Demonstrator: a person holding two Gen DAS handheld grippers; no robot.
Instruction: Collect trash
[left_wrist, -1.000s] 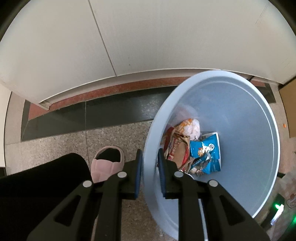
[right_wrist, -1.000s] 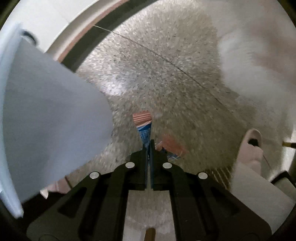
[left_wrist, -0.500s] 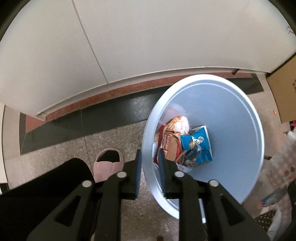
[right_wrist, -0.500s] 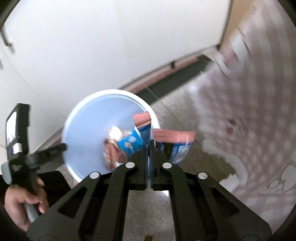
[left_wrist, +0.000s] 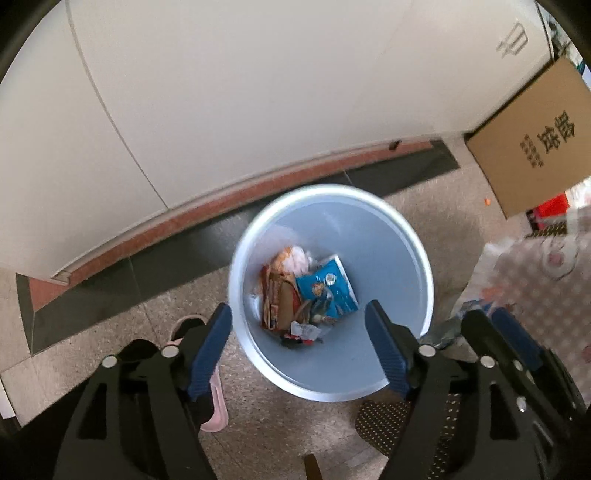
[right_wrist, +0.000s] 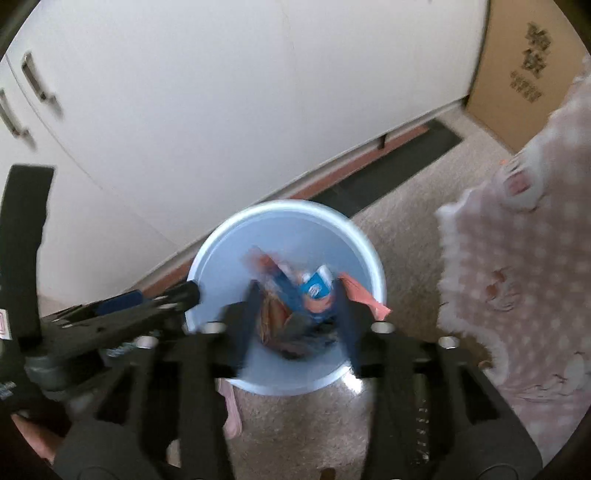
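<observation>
A pale blue bin (left_wrist: 391, 258) stands upright on the speckled floor (left_wrist: 110, 343), close to the dark strip at the foot of a white cabinet wall (left_wrist: 258, 92). Inside it, at the bottom, lies the collected trash: a blue snack packet (left_wrist: 328, 290) beside a brown and red wrapper (left_wrist: 279, 299), with crumpled white and orange plastic (left_wrist: 295, 258) behind them and small scraps in front. In the right wrist view a blurred blue and red wrapper (right_wrist: 284, 280) and a salmon-coloured piece (right_wrist: 364, 297) show over the bin's mouth, just ahead of the right gripper (right_wrist: 295, 325); its jaws are opening, and whether the pads touch either piece cannot be told through the blur. The left gripper (left_wrist: 299, 332) hangs above the bin, pointing steeply down, its blue-padded jaws spread wide and opening, with nothing between them but the view into the bin. A pink slipper (left_wrist: 184, 325) lies on the floor left of the bin, partly behind the left gripper. A pink dotted cloth (right_wrist: 517, 277) hangs to the right, and a cardboard box (left_wrist: 535, 140) with printed characters stands against the wall beyond it.
</observation>
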